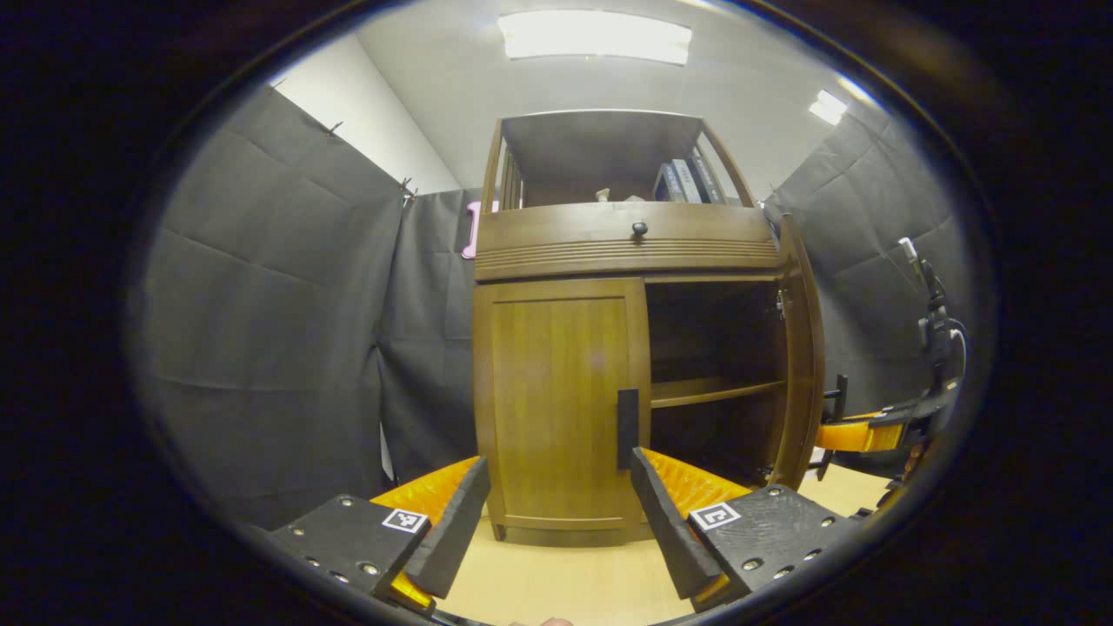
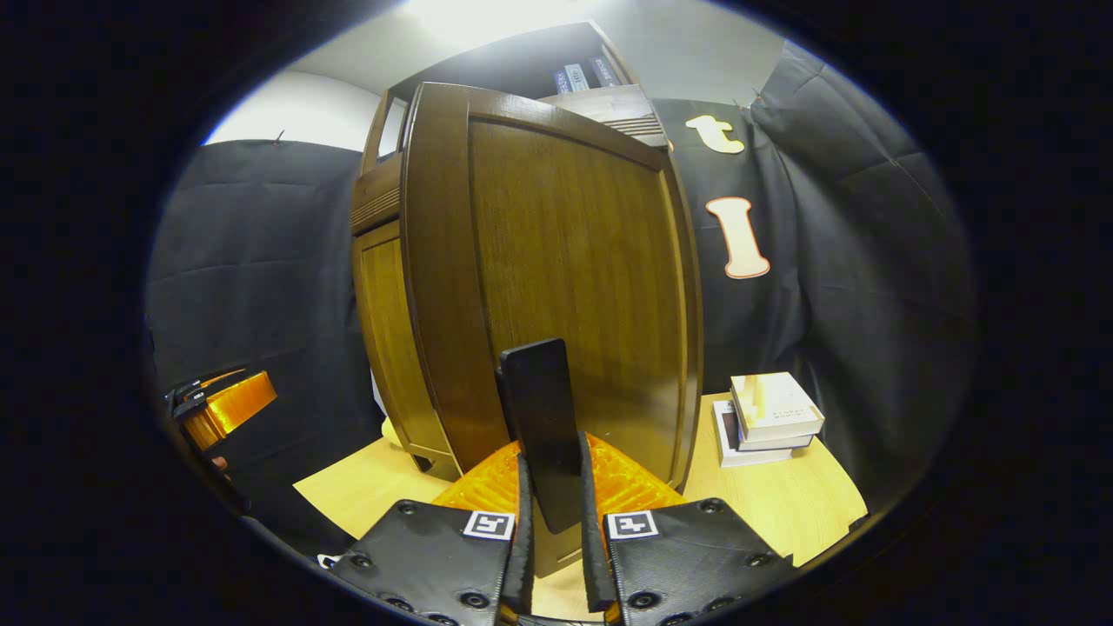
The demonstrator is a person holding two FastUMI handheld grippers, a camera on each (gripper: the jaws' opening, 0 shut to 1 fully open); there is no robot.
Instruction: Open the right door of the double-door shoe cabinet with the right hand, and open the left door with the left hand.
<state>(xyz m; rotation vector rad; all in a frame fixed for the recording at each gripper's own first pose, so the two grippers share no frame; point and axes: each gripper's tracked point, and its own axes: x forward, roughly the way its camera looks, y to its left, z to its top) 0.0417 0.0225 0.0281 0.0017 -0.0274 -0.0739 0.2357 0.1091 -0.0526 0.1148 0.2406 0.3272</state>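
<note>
Right gripper clamps right door handle, door swung open; left gripper gapes before closed left door, handle ahead.

Table — cabinet and books on it.

right door swung wide, left door shut, shelf reachable

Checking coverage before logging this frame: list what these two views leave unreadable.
- Left gripper view: deep interior behind the open right door is too dark, above and below the shelf.
- Left gripper view: books on top are too small.
- Right gripper view: the right door hides the interior; right gripper covers the handle bottom.
</note>
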